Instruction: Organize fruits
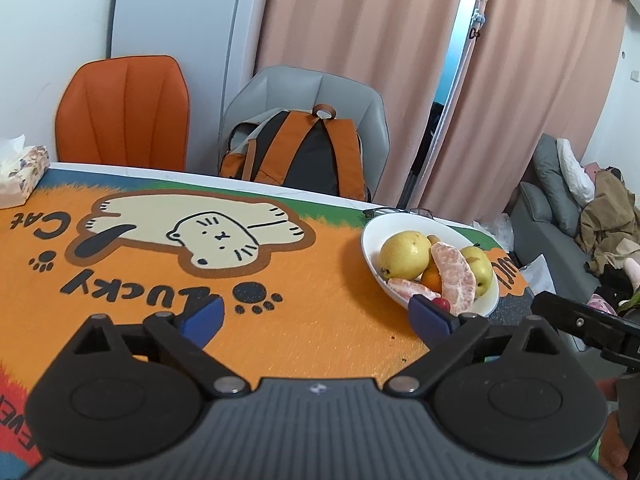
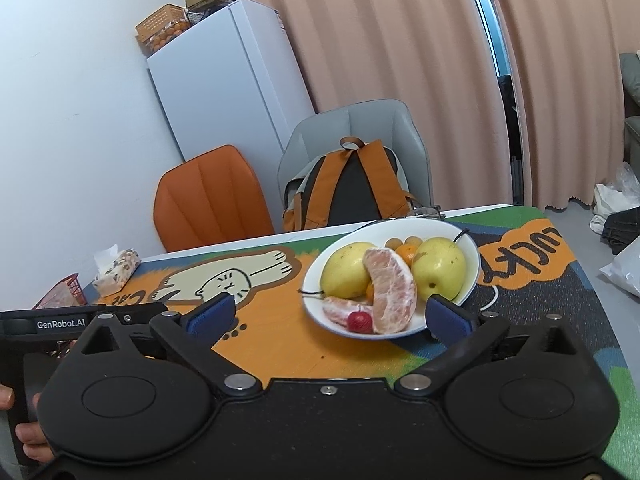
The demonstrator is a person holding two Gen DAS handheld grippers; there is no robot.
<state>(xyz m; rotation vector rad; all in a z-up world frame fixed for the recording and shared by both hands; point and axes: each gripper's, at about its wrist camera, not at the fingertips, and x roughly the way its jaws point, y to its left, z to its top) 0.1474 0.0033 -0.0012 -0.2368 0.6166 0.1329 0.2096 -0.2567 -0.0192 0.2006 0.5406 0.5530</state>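
White bowl [image 2: 472, 276] (yellow pears [image 2: 438, 266])

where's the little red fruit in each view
Left wrist view: the small red fruit sits at the near rim of the white bowl, right of centre, just beyond the right blue pad.
Right wrist view: the same fruit lies at the bowl's front edge, near the middle of the picture, left of the big peeled pomelo segment.
Shared landmark: the orange backpack on the grey chair.

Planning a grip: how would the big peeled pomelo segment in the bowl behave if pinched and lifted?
The pomelo segment looks peeled and pulpy, so probably soft and easily crushed. It leans on a pear, so lifting may shift its neighbours.
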